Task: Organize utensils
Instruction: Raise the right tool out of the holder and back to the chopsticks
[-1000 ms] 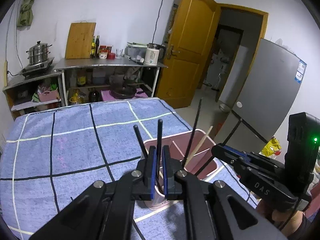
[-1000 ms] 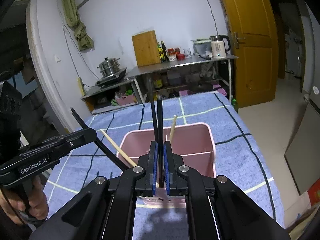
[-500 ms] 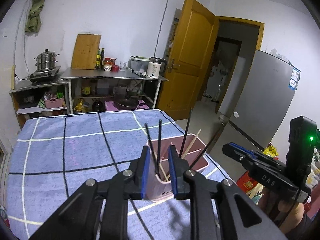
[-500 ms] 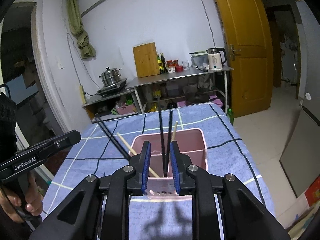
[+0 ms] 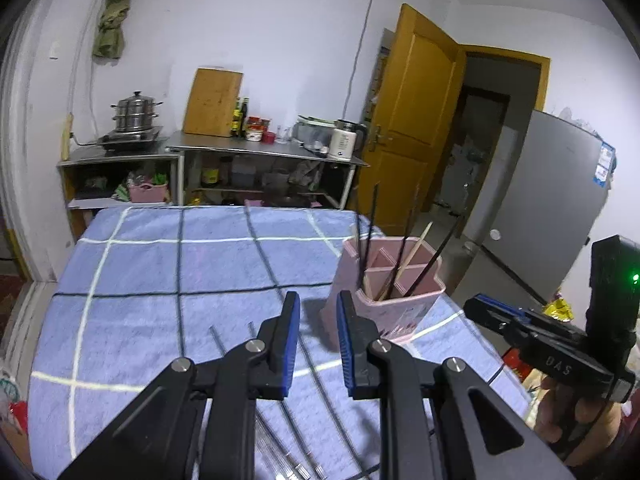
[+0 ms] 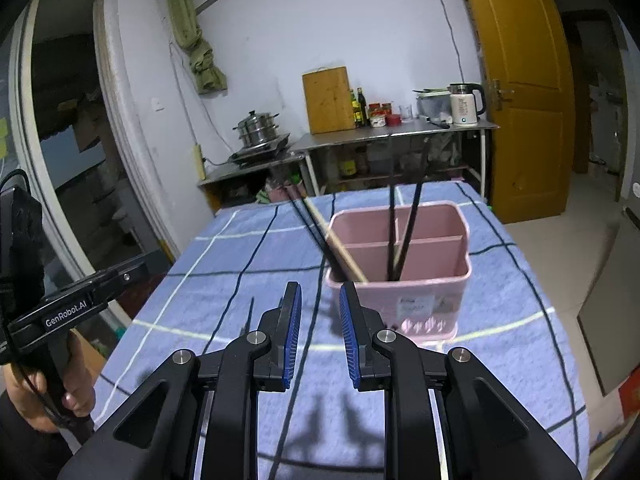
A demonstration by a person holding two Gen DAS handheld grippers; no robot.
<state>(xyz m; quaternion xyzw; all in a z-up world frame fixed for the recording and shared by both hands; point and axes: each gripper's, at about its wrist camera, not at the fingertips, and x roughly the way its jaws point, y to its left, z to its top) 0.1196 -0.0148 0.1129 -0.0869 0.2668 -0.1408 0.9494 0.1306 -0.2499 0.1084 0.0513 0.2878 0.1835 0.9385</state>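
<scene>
A pink divided utensil holder (image 5: 394, 300) (image 6: 404, 276) stands on the blue checked cloth (image 5: 168, 272) (image 6: 248, 280). Several black chopsticks (image 5: 370, 240) (image 6: 414, 216) and a wooden pair (image 5: 412, 254) (image 6: 340, 248) lean in its compartments. More thin black and clear sticks (image 5: 288, 412) lie on the cloth under my left gripper. My left gripper (image 5: 317, 320) is open and empty, just short of the holder. My right gripper (image 6: 319, 312) is open and empty, in front of the holder's left corner. A loose black stick (image 6: 250, 312) lies left of it.
The table's right edge drops to the floor by a grey fridge (image 5: 552, 208). A metal counter (image 5: 260, 148) with a kettle, bottles, cutting board and steamer pot stands behind the table. An orange door (image 6: 520, 92) is at the right.
Both grippers have opened, let go of the black chopsticks into the holder, and drawn back and up from it. The chopsticks now lean in the compartments.
</scene>
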